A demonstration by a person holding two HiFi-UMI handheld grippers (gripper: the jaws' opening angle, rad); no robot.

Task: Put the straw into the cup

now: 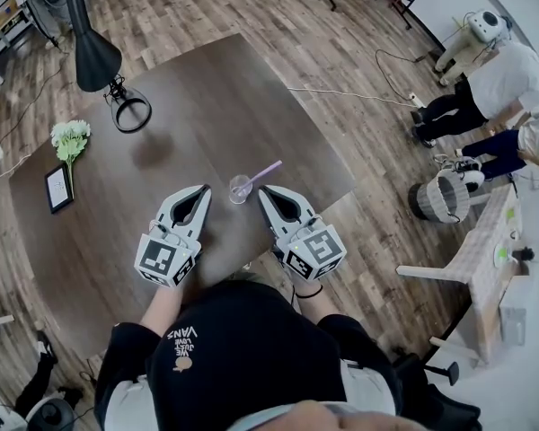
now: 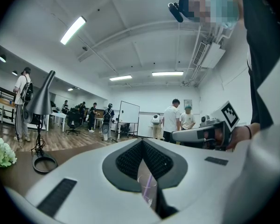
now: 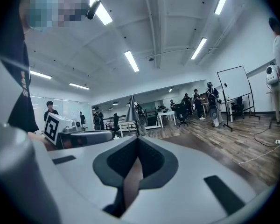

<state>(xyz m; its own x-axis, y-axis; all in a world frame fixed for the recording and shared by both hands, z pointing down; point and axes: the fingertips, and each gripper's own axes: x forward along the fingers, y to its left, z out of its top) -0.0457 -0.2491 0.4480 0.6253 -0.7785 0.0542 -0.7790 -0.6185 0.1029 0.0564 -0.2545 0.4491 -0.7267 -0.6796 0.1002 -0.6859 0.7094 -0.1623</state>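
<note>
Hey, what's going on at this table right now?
A person at a brown table has a pair of tongs in each hand. A clear cup stands between them with a purple straw leaning out of it, so the straw looks to be in place. The left tongs and the right tongs are both shut and empty, one on each side of the cup and not gripping it.
</note>
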